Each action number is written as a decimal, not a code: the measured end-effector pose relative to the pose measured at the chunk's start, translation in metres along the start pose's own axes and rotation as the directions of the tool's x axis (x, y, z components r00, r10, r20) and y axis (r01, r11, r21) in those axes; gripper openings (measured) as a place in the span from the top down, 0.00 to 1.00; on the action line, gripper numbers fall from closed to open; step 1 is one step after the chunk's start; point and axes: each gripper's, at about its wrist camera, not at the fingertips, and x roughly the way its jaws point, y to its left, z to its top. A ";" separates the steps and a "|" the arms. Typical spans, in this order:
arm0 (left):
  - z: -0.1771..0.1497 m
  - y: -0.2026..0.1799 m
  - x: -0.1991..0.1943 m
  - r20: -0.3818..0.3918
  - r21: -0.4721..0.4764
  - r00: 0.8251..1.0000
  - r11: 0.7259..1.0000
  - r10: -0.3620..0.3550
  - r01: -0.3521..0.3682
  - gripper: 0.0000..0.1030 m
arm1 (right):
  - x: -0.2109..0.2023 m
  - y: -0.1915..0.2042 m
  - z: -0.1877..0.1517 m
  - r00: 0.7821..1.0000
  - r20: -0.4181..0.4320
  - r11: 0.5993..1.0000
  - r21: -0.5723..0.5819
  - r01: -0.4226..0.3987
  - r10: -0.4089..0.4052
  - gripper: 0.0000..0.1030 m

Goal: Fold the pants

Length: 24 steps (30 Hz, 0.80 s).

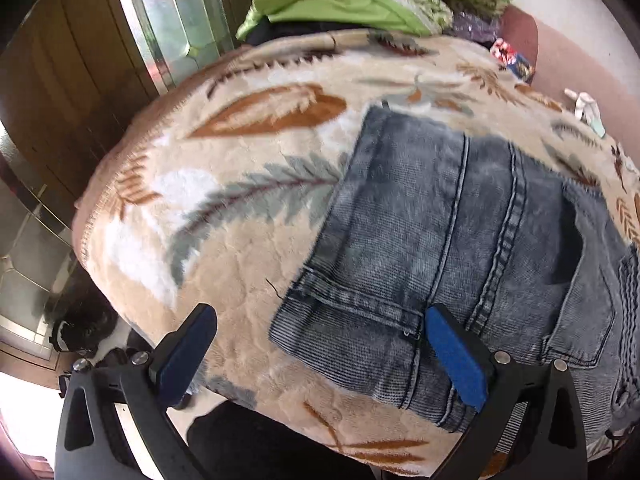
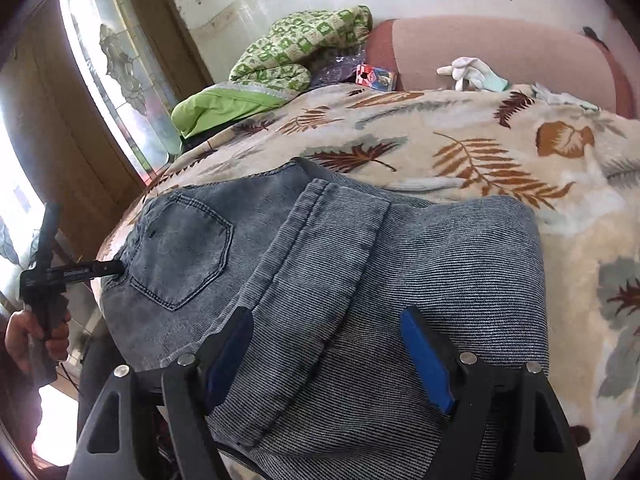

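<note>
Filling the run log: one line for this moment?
jeans: folded on leaf blanket | left gripper: open, waistband edge | right gripper: open, over fold

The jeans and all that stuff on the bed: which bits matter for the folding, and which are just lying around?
For the job:
- jeans, partly folded
- left tongs, open
- right tongs, open
- leaf-print blanket under them

Lying about:
- green quilt
- white gloves
- small printed packet
</note>
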 end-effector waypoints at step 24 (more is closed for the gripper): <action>-0.009 0.029 -0.011 -0.081 -0.267 0.956 0.930 -0.283 0.253 0.00 | 0.001 -0.009 0.000 0.999 0.002 0.998 0.057 -0.040 0.040 0.23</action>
